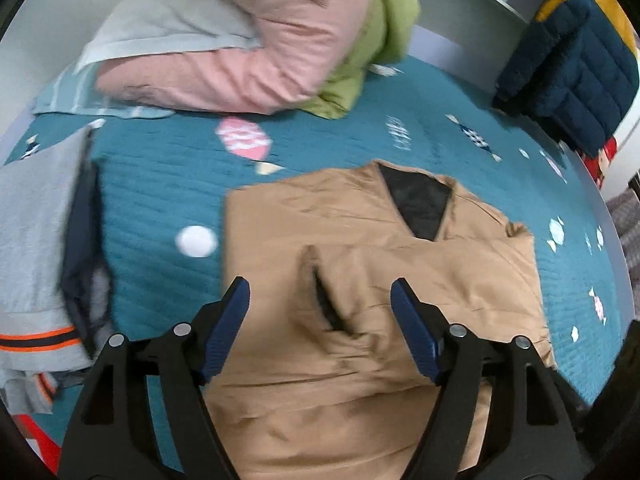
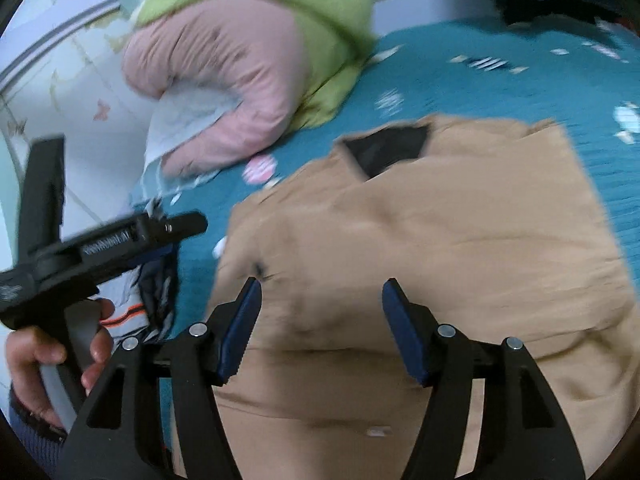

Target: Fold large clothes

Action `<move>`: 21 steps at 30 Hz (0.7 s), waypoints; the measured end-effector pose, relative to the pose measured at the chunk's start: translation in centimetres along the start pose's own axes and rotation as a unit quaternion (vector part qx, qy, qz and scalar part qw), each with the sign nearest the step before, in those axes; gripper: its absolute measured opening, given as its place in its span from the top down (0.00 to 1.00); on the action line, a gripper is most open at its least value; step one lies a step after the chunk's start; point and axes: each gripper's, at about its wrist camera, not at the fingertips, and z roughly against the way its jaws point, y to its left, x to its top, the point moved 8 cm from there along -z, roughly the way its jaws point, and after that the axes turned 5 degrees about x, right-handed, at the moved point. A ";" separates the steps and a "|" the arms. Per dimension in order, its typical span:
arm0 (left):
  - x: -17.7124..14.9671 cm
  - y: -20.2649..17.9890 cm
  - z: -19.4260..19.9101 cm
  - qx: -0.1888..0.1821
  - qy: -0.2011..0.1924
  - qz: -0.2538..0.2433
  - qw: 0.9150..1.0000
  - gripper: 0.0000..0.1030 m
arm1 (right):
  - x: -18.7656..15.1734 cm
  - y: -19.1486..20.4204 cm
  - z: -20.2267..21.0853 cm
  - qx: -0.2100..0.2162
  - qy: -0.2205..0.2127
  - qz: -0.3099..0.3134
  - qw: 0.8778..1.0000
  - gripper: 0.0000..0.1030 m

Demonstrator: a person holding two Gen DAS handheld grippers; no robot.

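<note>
A tan jacket (image 1: 360, 280) with a black lining at the collar (image 1: 420, 200) lies folded into a rectangle on the teal bedspread (image 1: 160, 200). My left gripper (image 1: 320, 300) is open and empty, hovering above the jacket's near half, by a pocket slit (image 1: 326, 304). The jacket also shows in the right wrist view (image 2: 440, 240). My right gripper (image 2: 322, 300) is open and empty above the jacket's near edge. The left gripper (image 2: 188, 220) shows side-on at the left of the right wrist view, held in a hand (image 2: 44, 356).
A grey garment with orange stripes (image 1: 36, 240) lies at the left. A pink and green duvet (image 1: 260, 52) with a pale pillow (image 1: 160, 28) sits at the back. A navy and yellow quilted item (image 1: 572, 64) sits at the back right.
</note>
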 end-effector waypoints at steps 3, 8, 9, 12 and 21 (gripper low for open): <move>-1.0 -3.0 -2.0 -0.014 0.019 -0.013 1.000 0.28 | 1.6 -4.3 1.9 -0.029 -0.011 -0.017 0.999 0.61; -3.6 -5.0 -5.8 0.000 0.068 -0.028 0.997 0.28 | 2.8 -10.5 3.1 -0.067 -0.003 -0.050 0.997 0.89; -4.3 -4.6 -6.8 0.011 0.083 -0.027 0.996 0.28 | 2.7 -11.8 2.9 -0.071 0.004 -0.060 0.996 0.93; -5.5 -3.7 -8.5 0.013 0.106 -0.016 0.994 0.29 | 1.8 -14.3 1.9 -0.080 0.027 -0.081 0.993 0.95; -6.2 -3.2 -10.1 0.020 0.104 -0.030 0.994 0.28 | -1.3 -19.1 -0.1 -0.098 0.069 -0.116 0.986 1.00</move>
